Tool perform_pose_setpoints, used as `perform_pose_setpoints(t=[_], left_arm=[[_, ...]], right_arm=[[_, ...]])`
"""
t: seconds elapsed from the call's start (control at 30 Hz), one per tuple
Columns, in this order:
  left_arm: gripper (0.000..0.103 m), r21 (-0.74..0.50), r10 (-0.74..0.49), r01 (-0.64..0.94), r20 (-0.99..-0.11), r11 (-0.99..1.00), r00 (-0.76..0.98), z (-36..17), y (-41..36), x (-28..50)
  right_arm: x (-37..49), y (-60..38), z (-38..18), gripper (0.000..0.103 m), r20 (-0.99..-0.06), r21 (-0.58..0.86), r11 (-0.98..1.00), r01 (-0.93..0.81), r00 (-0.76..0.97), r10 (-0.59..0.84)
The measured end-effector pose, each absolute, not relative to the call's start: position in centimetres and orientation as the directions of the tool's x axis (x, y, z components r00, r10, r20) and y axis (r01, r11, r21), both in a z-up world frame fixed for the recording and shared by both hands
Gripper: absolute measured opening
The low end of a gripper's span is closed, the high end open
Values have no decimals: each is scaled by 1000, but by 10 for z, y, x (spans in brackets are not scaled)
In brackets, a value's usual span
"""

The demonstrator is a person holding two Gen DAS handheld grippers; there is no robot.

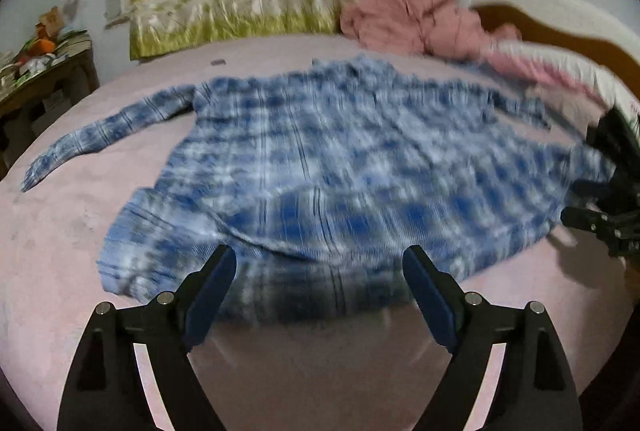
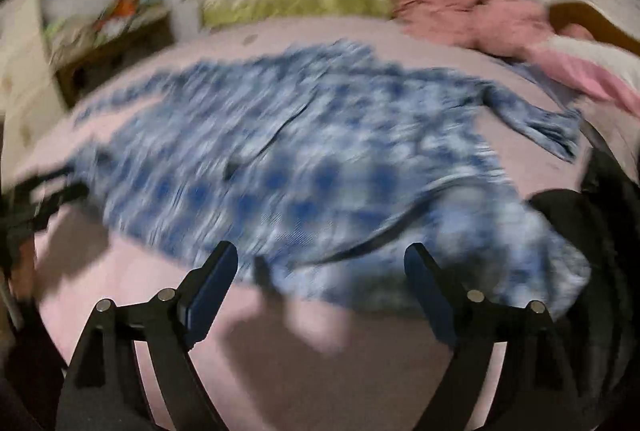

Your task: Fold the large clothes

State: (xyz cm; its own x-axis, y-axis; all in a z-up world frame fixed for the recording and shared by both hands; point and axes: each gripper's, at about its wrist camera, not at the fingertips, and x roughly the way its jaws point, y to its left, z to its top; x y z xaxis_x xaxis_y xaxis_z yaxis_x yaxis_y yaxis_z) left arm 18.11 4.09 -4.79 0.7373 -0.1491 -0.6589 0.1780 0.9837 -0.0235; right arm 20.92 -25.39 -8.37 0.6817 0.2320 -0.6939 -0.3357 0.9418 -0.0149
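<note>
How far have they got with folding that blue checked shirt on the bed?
Done: the blue plaid shirt lies spread on the pink bed, sleeves out to the sides. In hand: nothing; the left gripper and the right gripper both stand open at the hem, gripping no cloth. Left: every fold, and the crumpled pink garment behind looks untouched.

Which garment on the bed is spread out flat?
The blue plaid shirt, sleeves out, in front of both grippers. The pink garment lies crumpled in a heap behind it.
</note>
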Motion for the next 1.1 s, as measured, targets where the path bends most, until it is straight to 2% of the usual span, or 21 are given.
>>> perform_pose_setpoints(t=[0.13,0.33,0.53,0.63,0.77,0.97,1.1], left_arm=[[87,-14,-116,153,-718,988,686,-65,39,192],[87,-44,-121,132,-741,990,660,-76,43,200],[87,-37,-103,116,-760,993,642,-78,43,206],[87,-38,-108,121,-752,992,650,-75,42,209],[87,-1,-69,96,-704,995,707,-60,43,225],[87,-104,-145,102,-633,989,760,-40,60,224],[87,-33,-152,168,-620,985,770,-40,50,206]], right_arm=[[208,-235,-98,84,-721,-131,932,-337,678,144],[224,-260,-102,84,-739,0,966,-260,651,176],[234,-261,-105,78,-752,-18,968,-248,642,151],[237,-260,-101,68,-736,-27,971,-238,662,142],[255,-260,-87,64,-702,-39,978,-205,702,119],[299,-272,-86,57,-707,-14,991,-135,702,86],[311,-285,-92,52,-725,12,997,-82,686,65]])
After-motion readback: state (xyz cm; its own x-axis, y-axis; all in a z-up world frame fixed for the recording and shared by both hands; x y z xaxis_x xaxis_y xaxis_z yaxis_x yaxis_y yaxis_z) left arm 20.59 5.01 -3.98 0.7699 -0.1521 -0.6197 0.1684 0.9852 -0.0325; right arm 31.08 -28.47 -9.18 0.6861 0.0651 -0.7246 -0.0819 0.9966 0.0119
